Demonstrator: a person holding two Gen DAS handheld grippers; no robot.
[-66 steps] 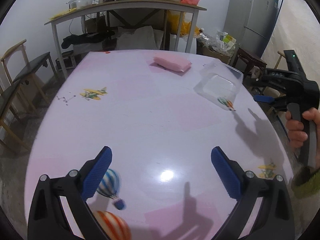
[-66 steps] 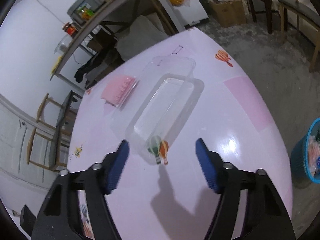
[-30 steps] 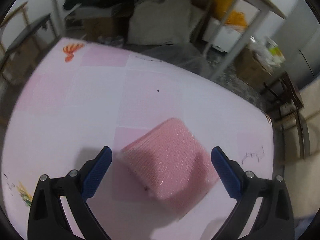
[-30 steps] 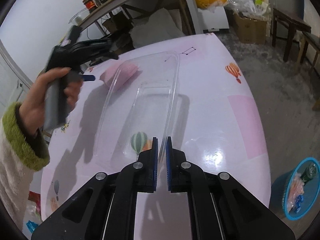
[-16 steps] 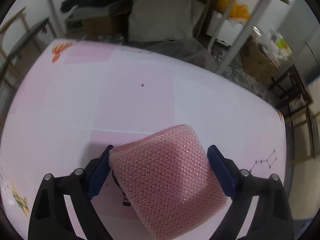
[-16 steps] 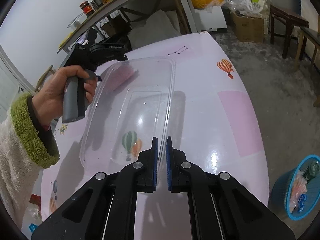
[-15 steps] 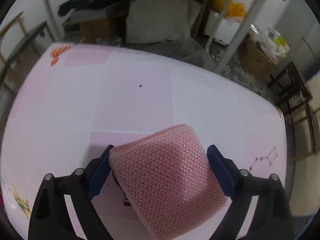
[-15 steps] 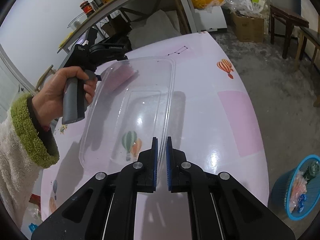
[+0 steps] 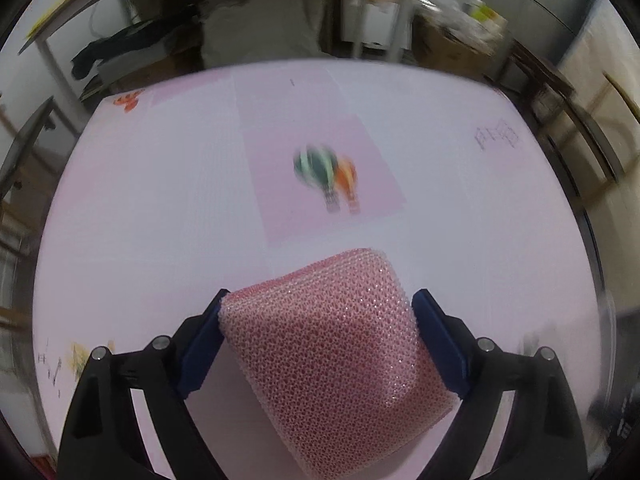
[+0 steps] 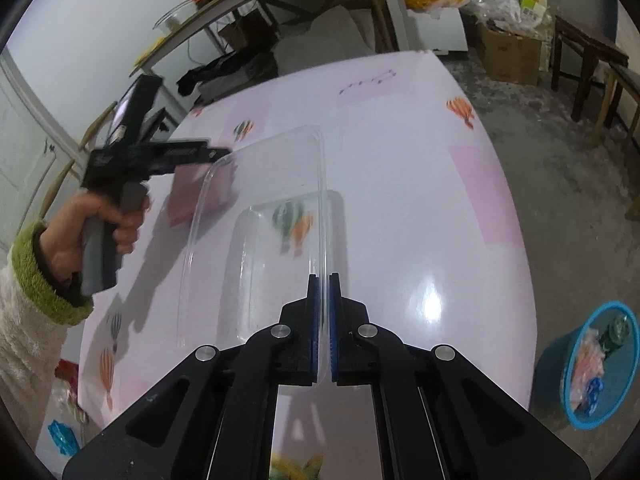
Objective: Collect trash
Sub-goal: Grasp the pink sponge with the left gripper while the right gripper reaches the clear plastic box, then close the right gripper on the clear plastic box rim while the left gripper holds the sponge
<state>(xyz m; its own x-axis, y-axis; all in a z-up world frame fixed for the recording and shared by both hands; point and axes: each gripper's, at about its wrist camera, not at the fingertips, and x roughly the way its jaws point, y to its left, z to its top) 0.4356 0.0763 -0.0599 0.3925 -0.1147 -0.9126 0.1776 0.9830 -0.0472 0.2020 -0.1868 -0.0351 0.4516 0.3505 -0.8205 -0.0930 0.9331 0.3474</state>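
My left gripper (image 9: 318, 314) is shut on a pink foam mesh pad (image 9: 336, 356) and holds it above the pink table (image 9: 160, 200). My right gripper (image 10: 323, 280) is shut on the rim of a clear plastic tray (image 10: 256, 216), lifted off the table (image 10: 420, 184). In the right wrist view the left gripper (image 10: 218, 154) with the pink pad (image 10: 196, 196) is at the left, held by a hand in a green-cuffed sleeve, partly seen through the tray.
A blue trash basket (image 10: 596, 364) with scraps in it stands on the floor at the right of the table. A long bench table (image 10: 256, 4) with jars, chairs (image 10: 588, 60) and boxes (image 10: 508, 48) stand beyond the table's far edge.
My left gripper has lifted the pink pad off the table and swung back over the balloon print. My right gripper keeps the clear tray raised and has tilted it a little.
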